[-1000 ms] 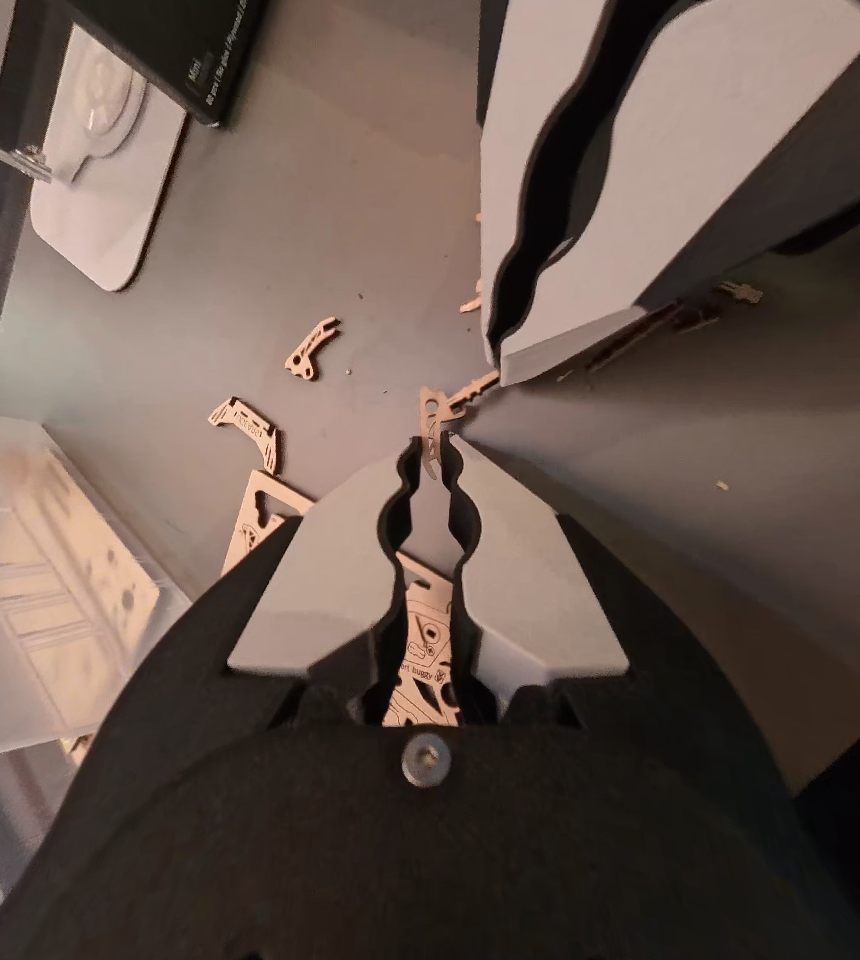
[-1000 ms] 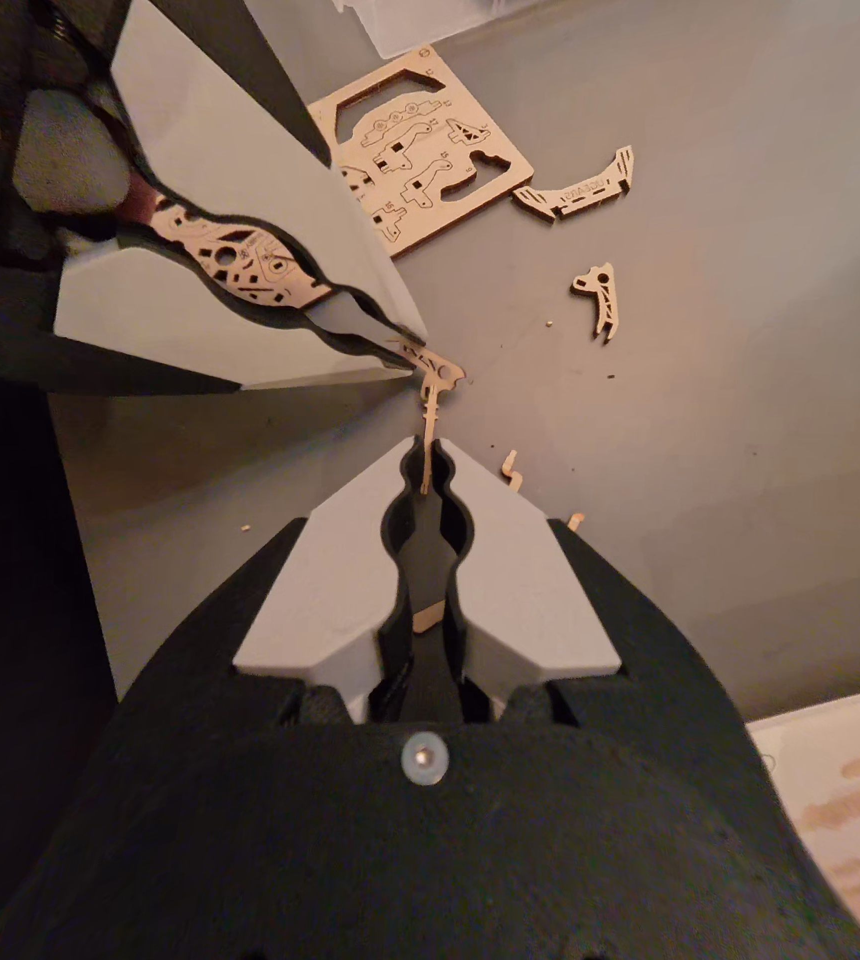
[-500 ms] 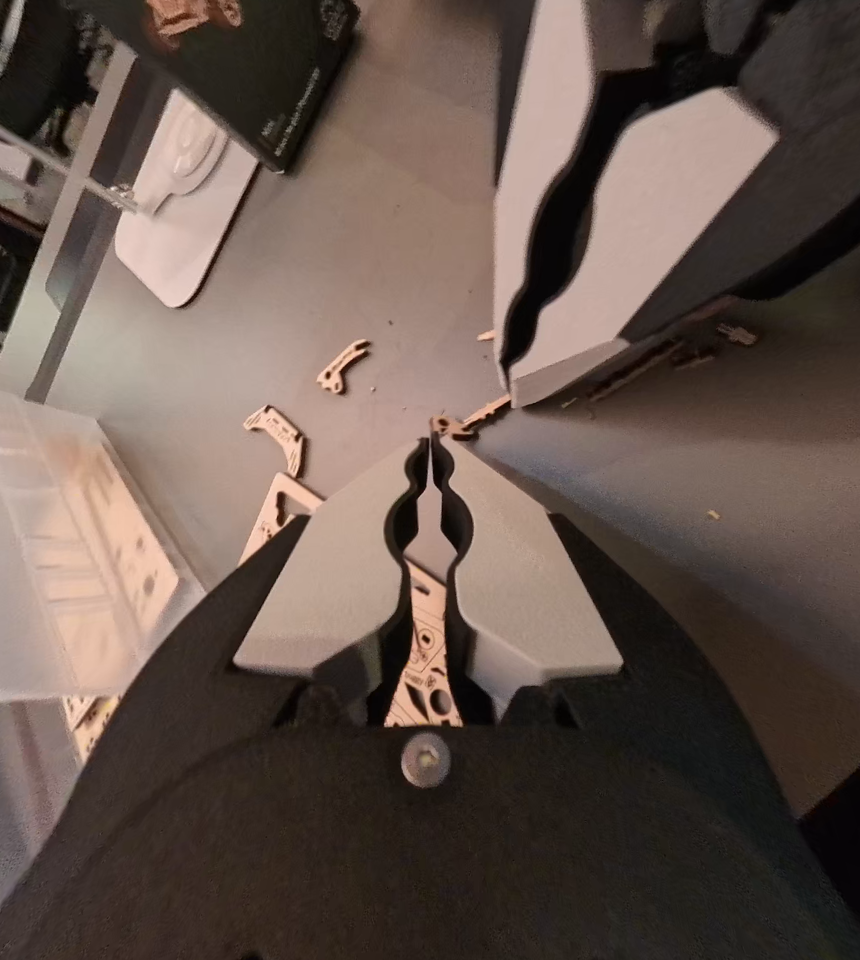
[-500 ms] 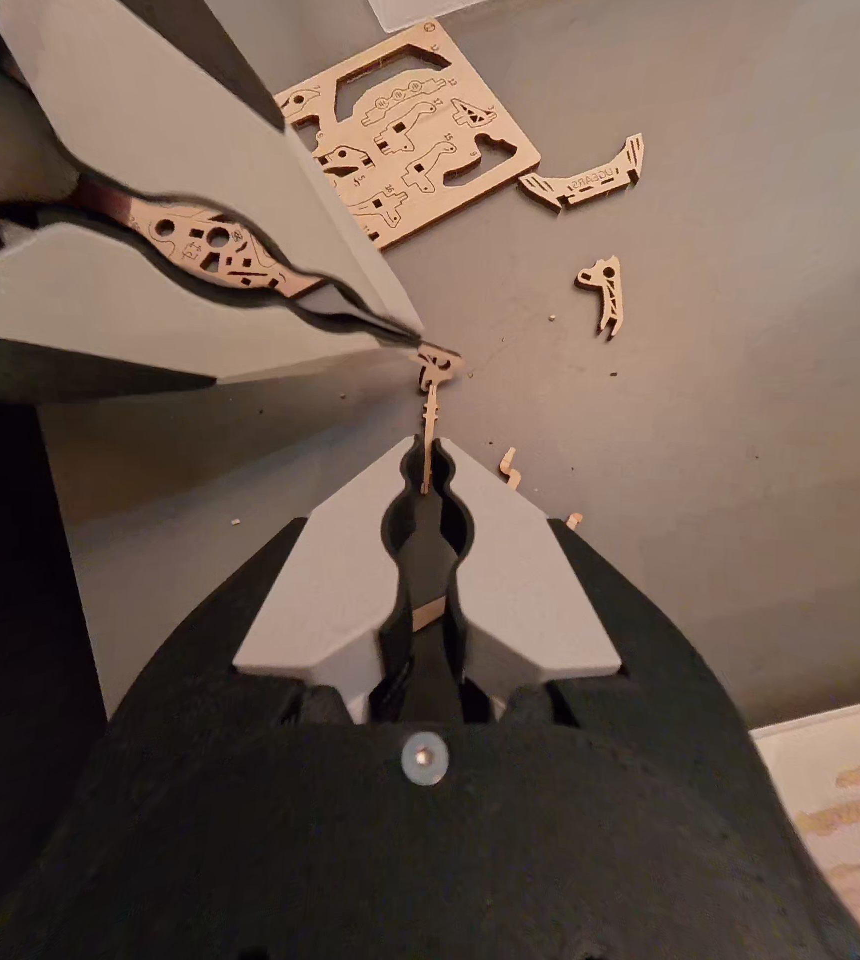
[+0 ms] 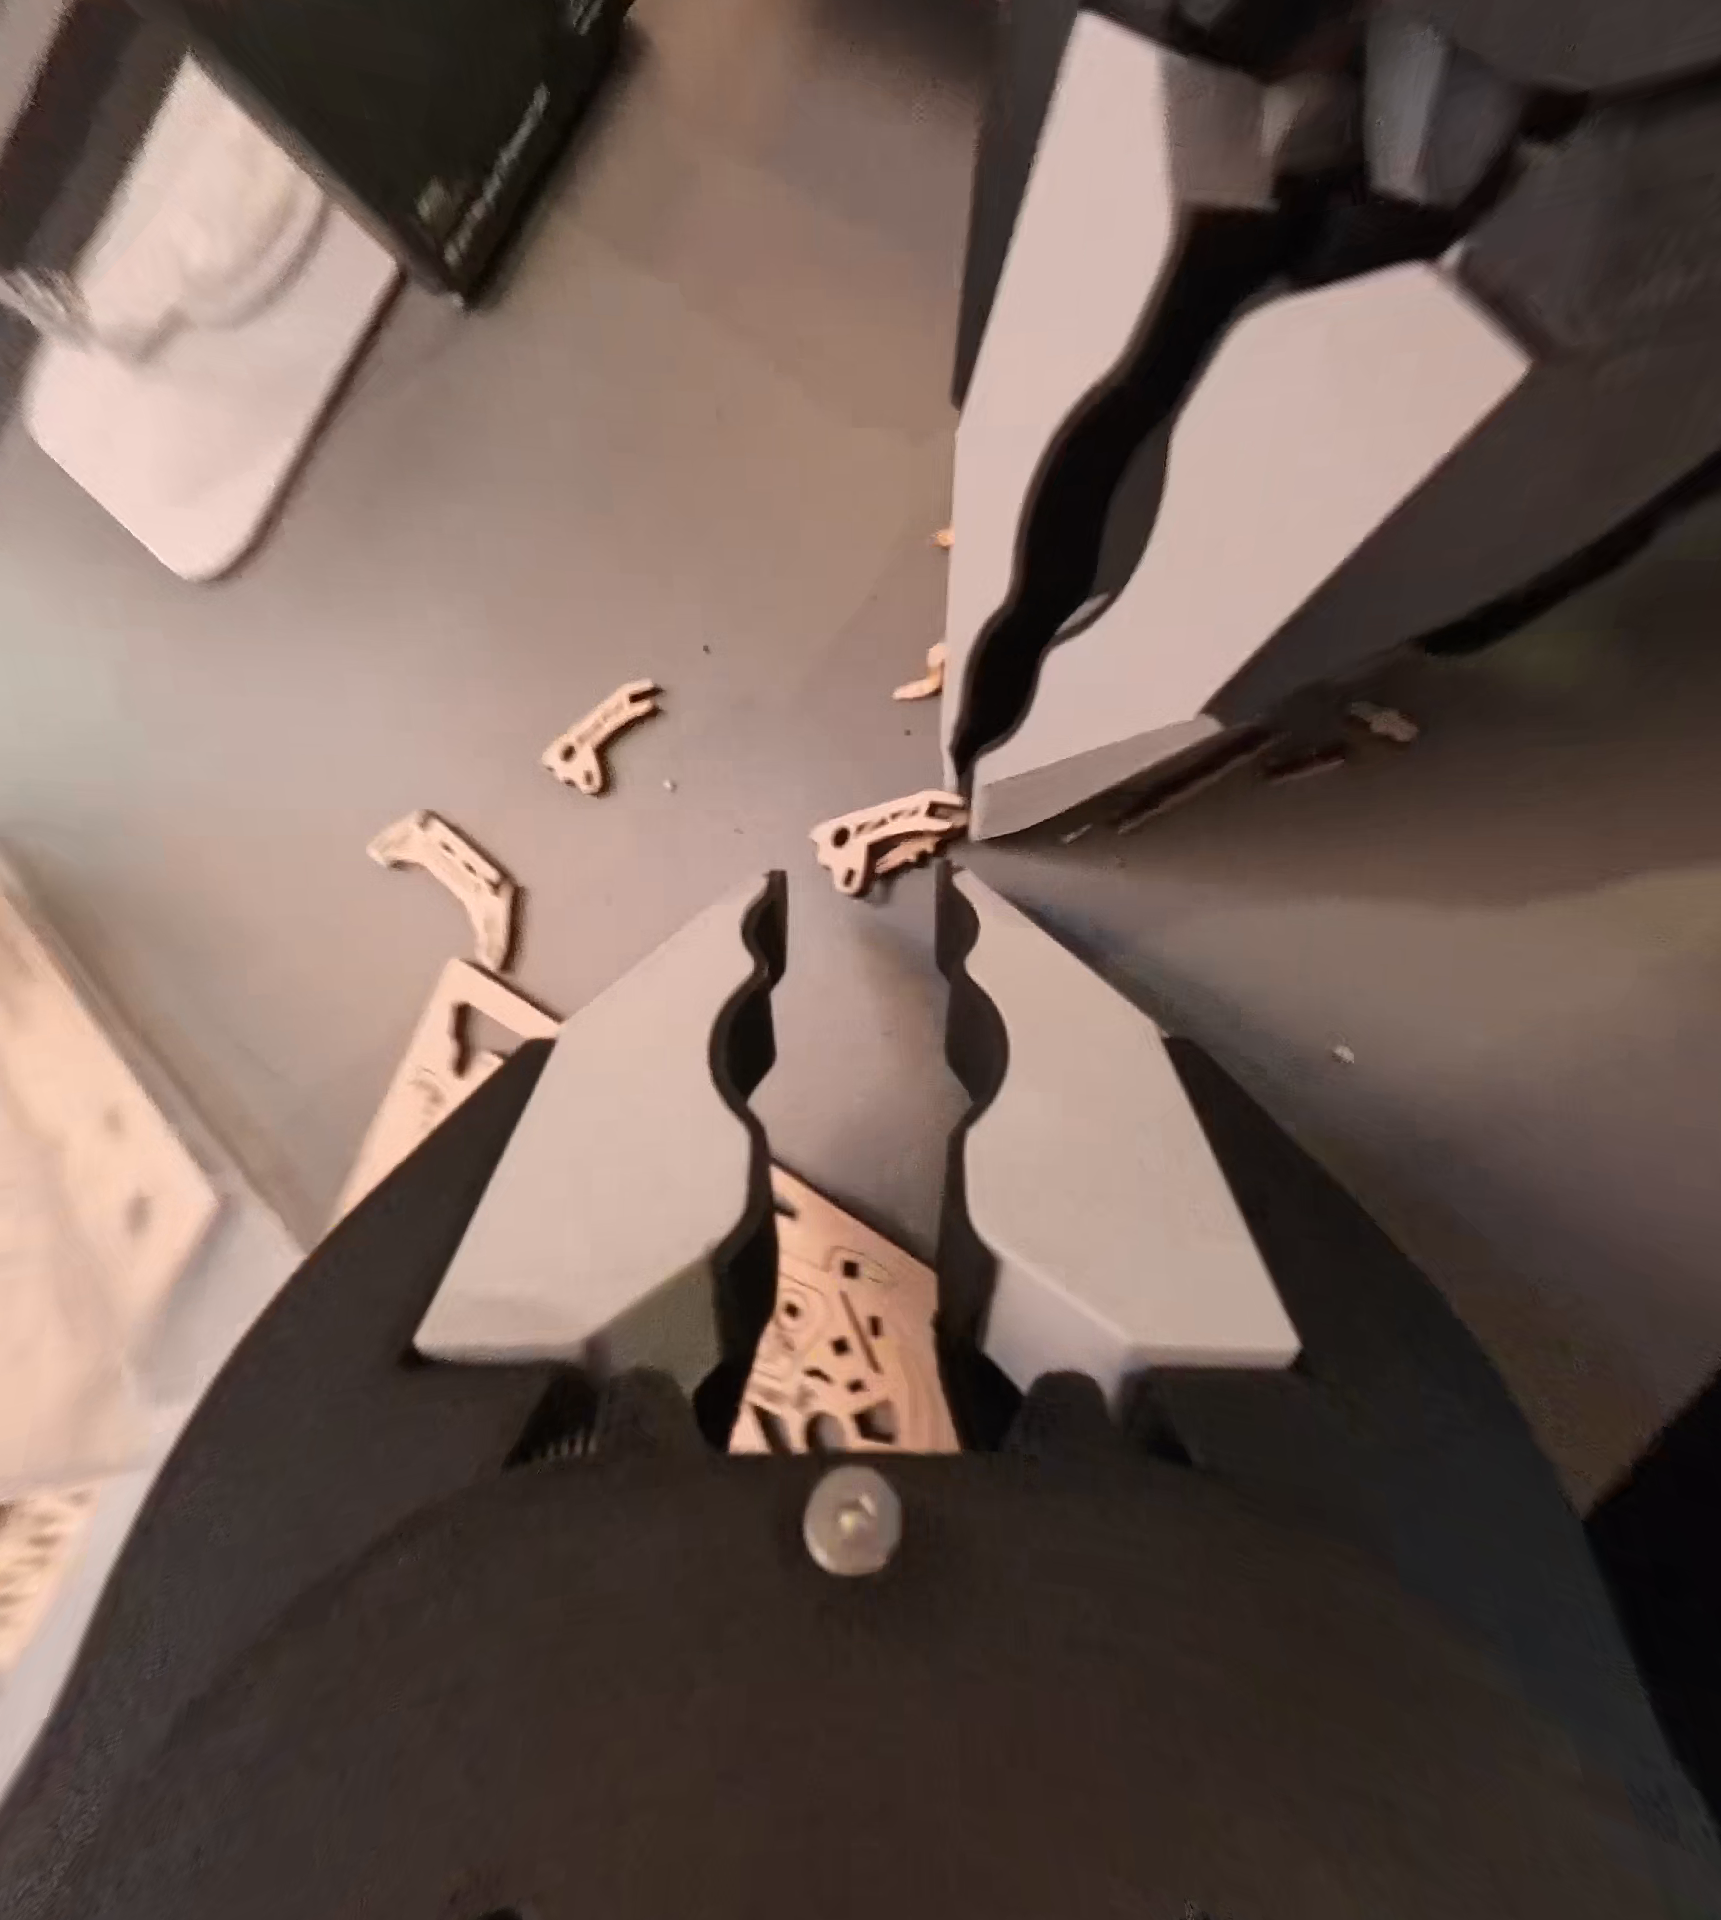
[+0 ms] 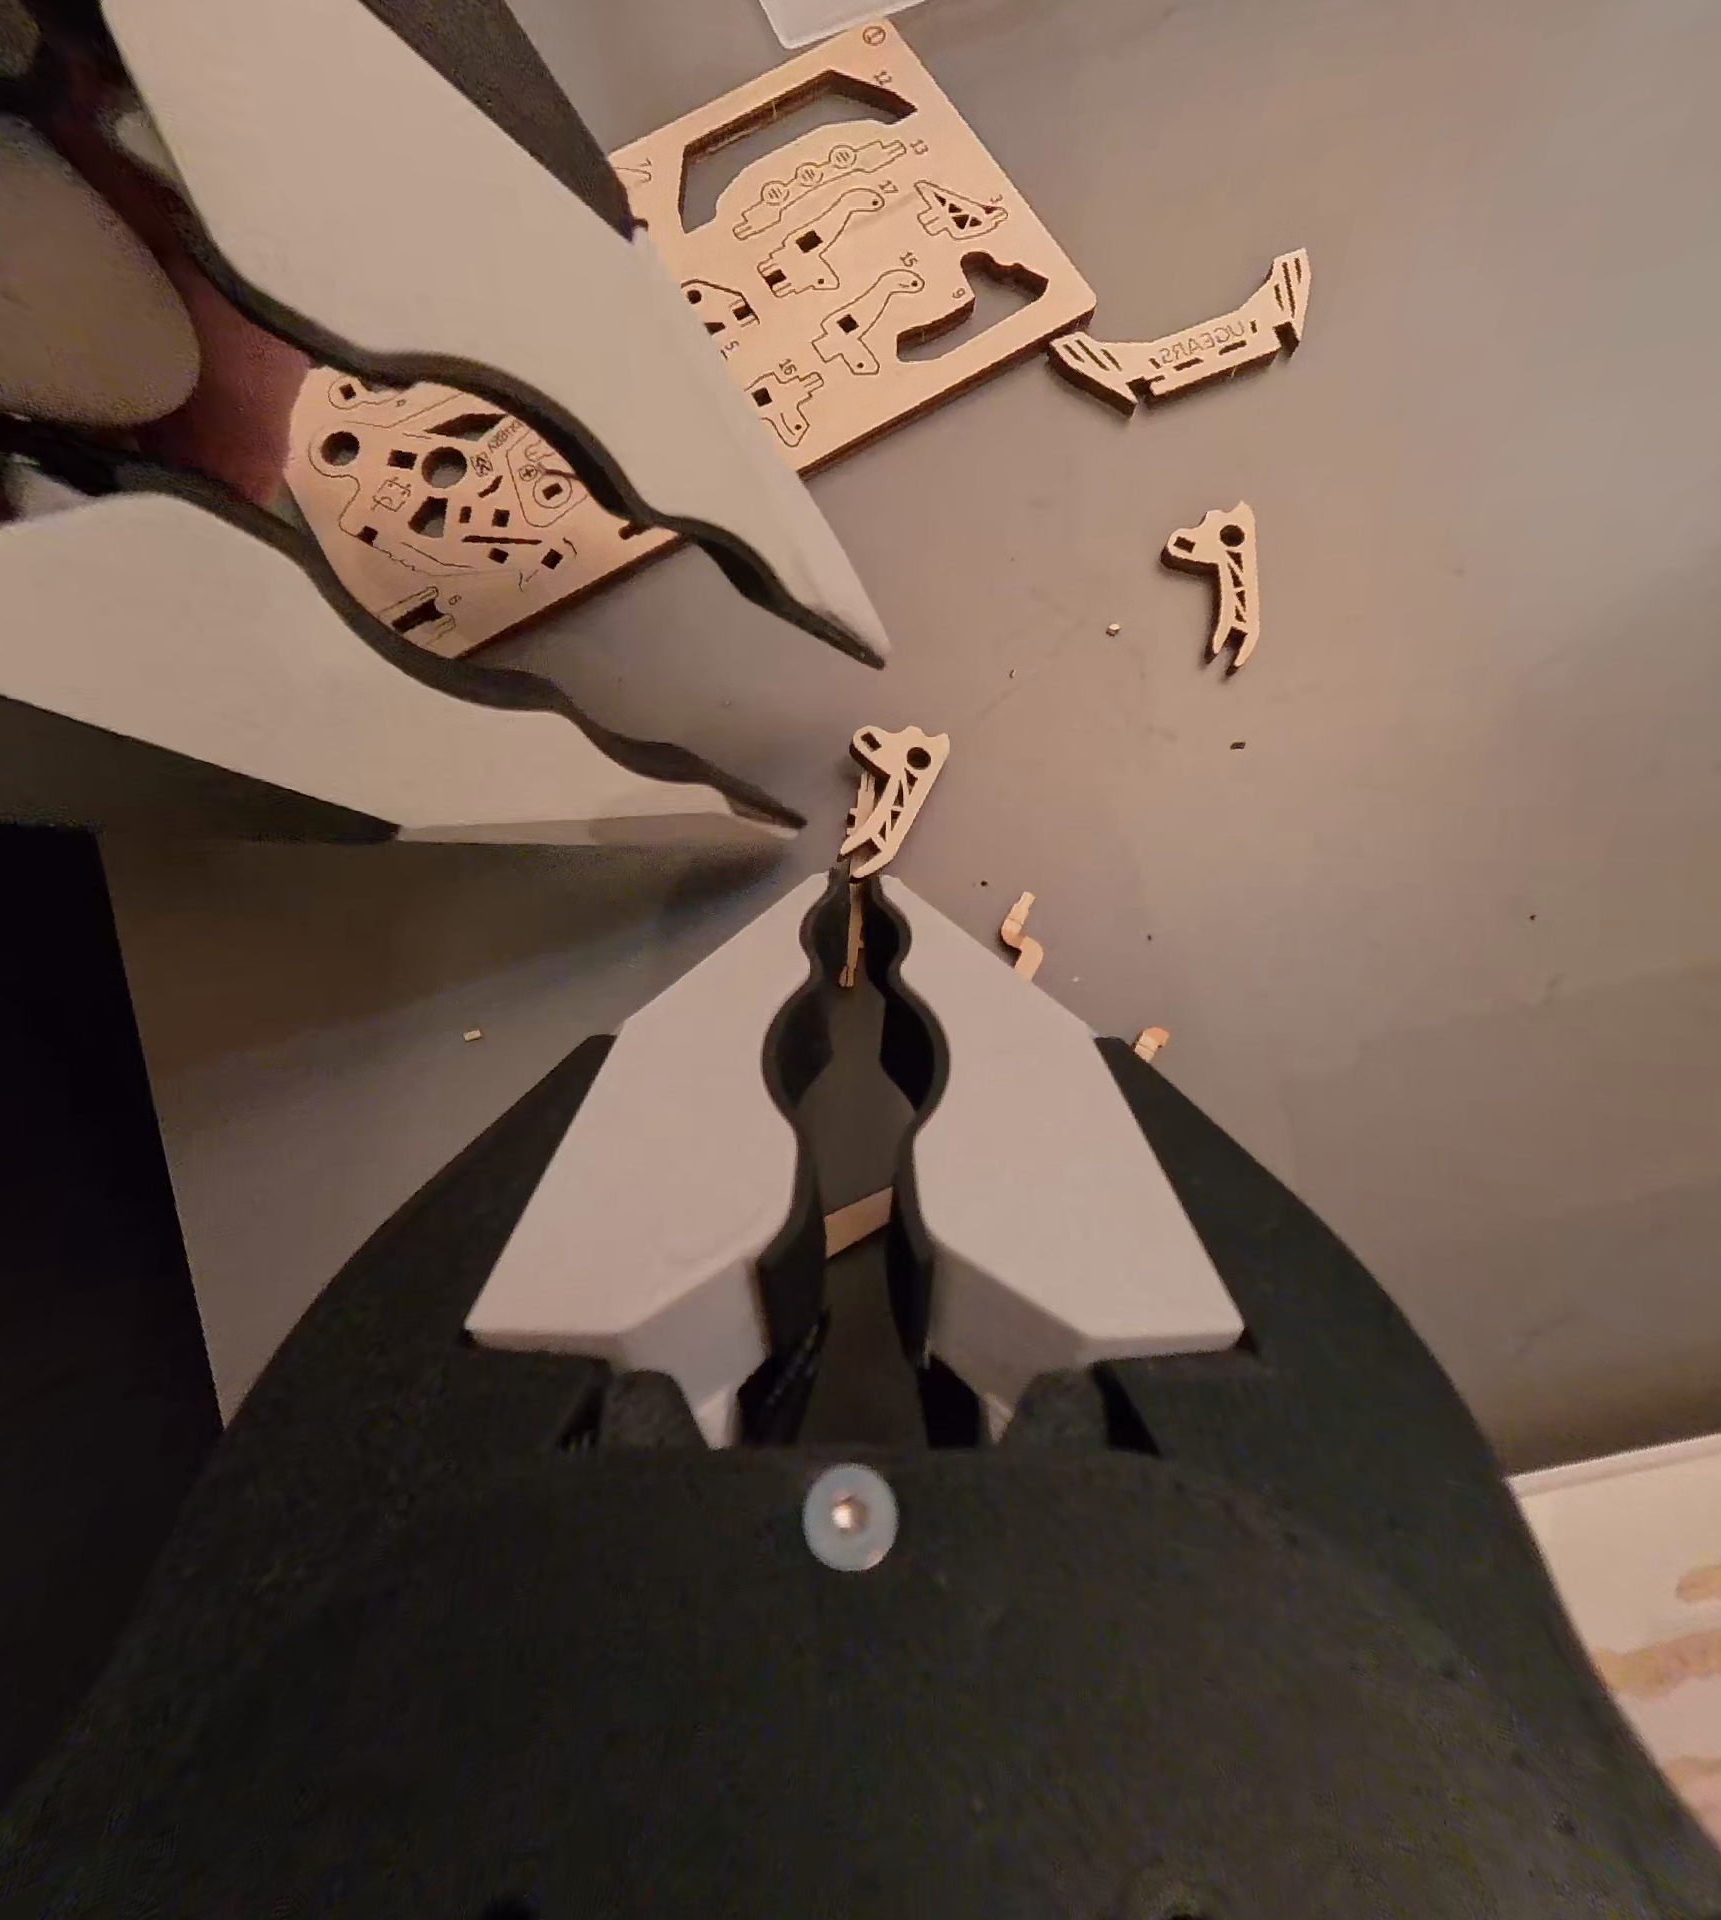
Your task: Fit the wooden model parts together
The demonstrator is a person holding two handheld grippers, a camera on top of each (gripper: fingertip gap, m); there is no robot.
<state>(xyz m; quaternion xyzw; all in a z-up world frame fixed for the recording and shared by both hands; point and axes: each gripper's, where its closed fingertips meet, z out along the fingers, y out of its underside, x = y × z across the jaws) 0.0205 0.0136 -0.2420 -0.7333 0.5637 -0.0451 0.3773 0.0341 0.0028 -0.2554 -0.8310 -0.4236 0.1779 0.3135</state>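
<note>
On my far left sits a clear plastic box, blurred, with pale wooden sheets showing through it. Past it lies a white pad, and a black box stands next to that on the grey table.

My left gripper hangs over the table with its fingers spread apart and nothing between the pads. Below it lies the wooden sheet with shapes cut out of it; I see more of its pattern through the gap between the fingers. A curved wooden strip lies just beside the sheet's corner, and a small hooked wooden piece lies alone a little further along the table.

In the middle, just beyond my open left fingertips, is the small joined wooden part, a trussed piece with a round hole near its head. It is not touching my left pads. My right gripper has it: the fingers are closed on the part's thin lower stem, with the pads pressing from both sides and the rest sticking out past the tips.

To the right of my right fingers lie a small S-shaped wooden scrap and another scrap by the gripper's black body. At the far right corner is a pale board.
</note>
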